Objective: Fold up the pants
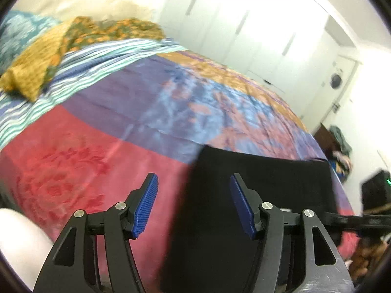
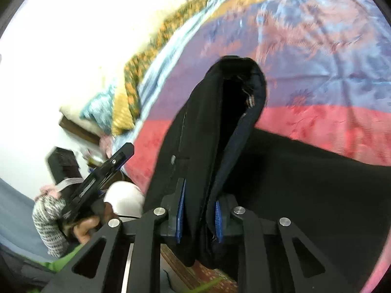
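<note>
Where the bed (image 1: 102, 161) fills most of both views, its cover runs in bands: red with a floral pattern nearest, then purple, a mottled blue and orange patch, and an orange strip at the far edge. White wardrobe doors (image 1: 232, 24) stand beyond the bed, with a door (image 1: 339, 80) further right. Striped blue and white sheet (image 1: 80, 66) lies bunched at the head end, an orange patterned cloth (image 1: 48, 56) heaped on it, and a teal pillow (image 1: 17, 31) behind that. Black pants (image 1: 256, 195) lie on the red band at the near edge of the bed, spread flat toward the right in the left wrist view; in the right wrist view one thick fold of them rises off the bed (image 2: 317, 127) while the rest (image 2: 317, 195) stays flat. Right gripper (image 2: 200, 216): clenched on that raised fold of pants (image 2: 202, 131), blue pads pressed to the fabric on both sides. Left gripper (image 1: 194, 206): released, blue fingers (image 1: 146, 205) well apart, nothing between them, the pants' left edge below the gap. Left hand (image 2: 85, 227) with a striped knit sleeve (image 2: 48, 224) shows at the lower left of the right wrist view, gripping its tool.
</note>
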Demonstrator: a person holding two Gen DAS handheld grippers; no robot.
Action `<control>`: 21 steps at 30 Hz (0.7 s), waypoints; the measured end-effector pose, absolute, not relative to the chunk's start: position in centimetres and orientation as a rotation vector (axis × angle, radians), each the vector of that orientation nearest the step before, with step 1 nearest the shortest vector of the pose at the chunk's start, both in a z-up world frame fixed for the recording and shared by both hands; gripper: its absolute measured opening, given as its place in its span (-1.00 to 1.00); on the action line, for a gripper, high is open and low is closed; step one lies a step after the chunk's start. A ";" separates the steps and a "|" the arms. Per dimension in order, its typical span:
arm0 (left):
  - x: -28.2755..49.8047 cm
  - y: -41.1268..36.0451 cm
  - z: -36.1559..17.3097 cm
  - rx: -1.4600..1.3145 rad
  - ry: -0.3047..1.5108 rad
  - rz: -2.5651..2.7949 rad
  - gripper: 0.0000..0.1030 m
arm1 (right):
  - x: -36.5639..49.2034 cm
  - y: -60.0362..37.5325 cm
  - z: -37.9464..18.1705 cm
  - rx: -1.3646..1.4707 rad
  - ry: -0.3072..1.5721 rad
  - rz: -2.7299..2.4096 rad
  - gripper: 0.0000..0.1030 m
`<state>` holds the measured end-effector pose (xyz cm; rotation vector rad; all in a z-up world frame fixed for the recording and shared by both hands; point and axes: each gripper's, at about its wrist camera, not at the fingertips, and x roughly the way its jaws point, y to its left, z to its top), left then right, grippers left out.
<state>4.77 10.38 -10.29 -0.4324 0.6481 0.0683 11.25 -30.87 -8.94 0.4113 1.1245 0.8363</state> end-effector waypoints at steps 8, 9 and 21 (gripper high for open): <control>5.2 10.8 -11.9 -0.460 0.726 0.096 0.20 | 9.8 -38.1 -6.6 0.500 1.072 0.725 -0.62; 5.2 10.3 -11.8 -0.437 0.728 0.087 0.20 | 9.7 -39.1 -6.9 0.509 1.076 0.701 -0.62; 5.8 2.8 -13.3 -0.179 0.847 -0.056 0.20 | 7.9 -45.1 -15.2 0.497 1.183 0.513 -0.58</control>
